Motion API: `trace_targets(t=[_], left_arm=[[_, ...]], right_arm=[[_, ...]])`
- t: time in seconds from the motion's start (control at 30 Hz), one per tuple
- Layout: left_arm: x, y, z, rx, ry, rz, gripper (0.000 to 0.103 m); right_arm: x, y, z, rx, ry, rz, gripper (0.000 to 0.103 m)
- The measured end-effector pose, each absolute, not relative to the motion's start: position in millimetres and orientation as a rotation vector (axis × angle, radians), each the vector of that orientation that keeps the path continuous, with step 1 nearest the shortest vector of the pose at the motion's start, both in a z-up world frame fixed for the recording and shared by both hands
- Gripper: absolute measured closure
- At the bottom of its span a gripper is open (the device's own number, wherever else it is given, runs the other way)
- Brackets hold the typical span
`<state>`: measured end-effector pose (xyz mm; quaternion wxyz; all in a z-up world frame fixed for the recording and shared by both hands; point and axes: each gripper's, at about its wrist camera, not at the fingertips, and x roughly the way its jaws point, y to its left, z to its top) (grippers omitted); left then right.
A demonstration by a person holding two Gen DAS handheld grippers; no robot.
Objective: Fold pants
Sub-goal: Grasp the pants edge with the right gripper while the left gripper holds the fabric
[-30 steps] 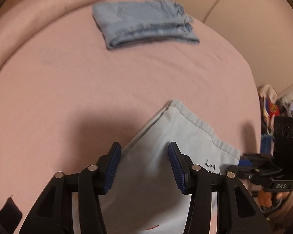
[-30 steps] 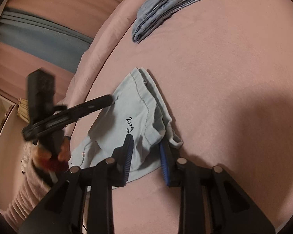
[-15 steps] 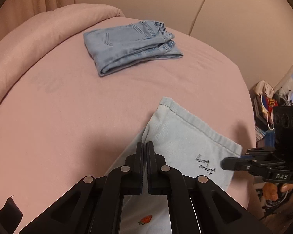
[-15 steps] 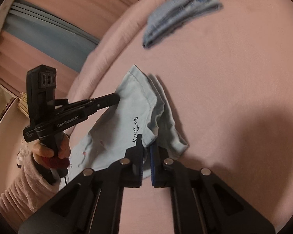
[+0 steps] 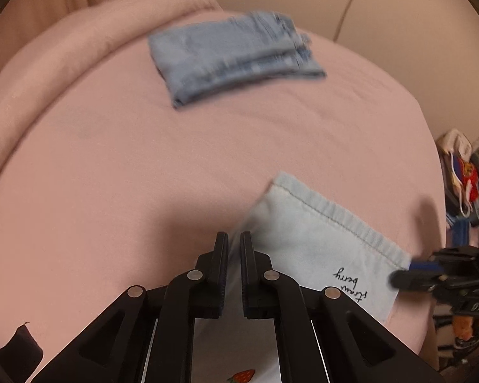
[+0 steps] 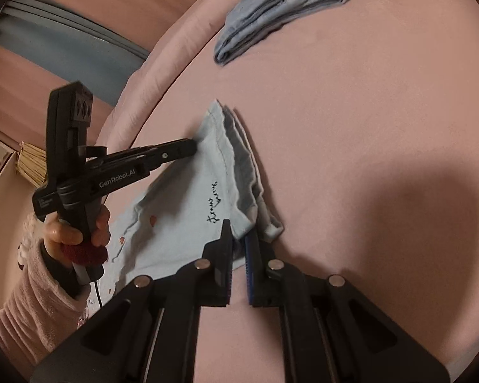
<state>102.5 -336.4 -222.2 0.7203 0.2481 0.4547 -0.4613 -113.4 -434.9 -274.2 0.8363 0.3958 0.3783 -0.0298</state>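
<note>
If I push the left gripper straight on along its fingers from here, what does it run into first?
Most likely the light blue pants that the left gripper is already shut on, then the pink bed cover just beyond. The folded jeans lie farther up; depth is hard to judge.

Warm, dim indoor light gave both views a pinkish cast. Fisheye bending curved the bed and darkened the frame corners. Motion blur smeared the folded jeans far ahead of the left gripper; broad soft shadows lay ahead and right of the right gripper.
</note>
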Motion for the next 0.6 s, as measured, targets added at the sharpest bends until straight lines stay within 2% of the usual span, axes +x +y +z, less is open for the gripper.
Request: trace_targets(t=[0.07, 0.13, 0.2, 0.23, 0.4, 0.53, 0.6], left_arm=[[103.7, -324.1, -204.9, 0.511, 0.956, -1.024, 0.099], [100.0, -312.4, -195.3, 0.506, 0.932, -1.025, 0.088], [93.4, -300.9, -194.5, 0.481, 0.949, -1.03, 0.059], [89.5, -294.3, -196.7, 0.463, 0.965, -1.03, 0.056], [50.5, -262.8, -223.0, 0.389, 1.039, -1.019, 0.056], [30.1, -260.3, -255.4, 0.33, 1.137, -1.008, 0.056], [18.9, -260.4, -258.9, 0.322, 1.082, -0.976, 0.056]], right_arm=[[-119.3, -438.3, -260.3, 0.79, 0.776, -0.134, 0.073], [-123.7, -439.9, -240.2, 0.685, 0.733, -0.238, 0.069], [-119.3, -437.9, -220.1, 0.621, 0.679, -0.234, 0.064], [-112.0, -435.3, -216.2, 0.604, 0.669, -0.203, 0.061], [-40.3, -420.7, -225.3, 0.549, 0.737, -0.058, 0.061], [16.5, -417.3, -250.7, 0.578, 0.841, 0.035, 0.067], [30.5, -419.6, -271.5, 0.551, 0.946, -0.02, 0.079]])
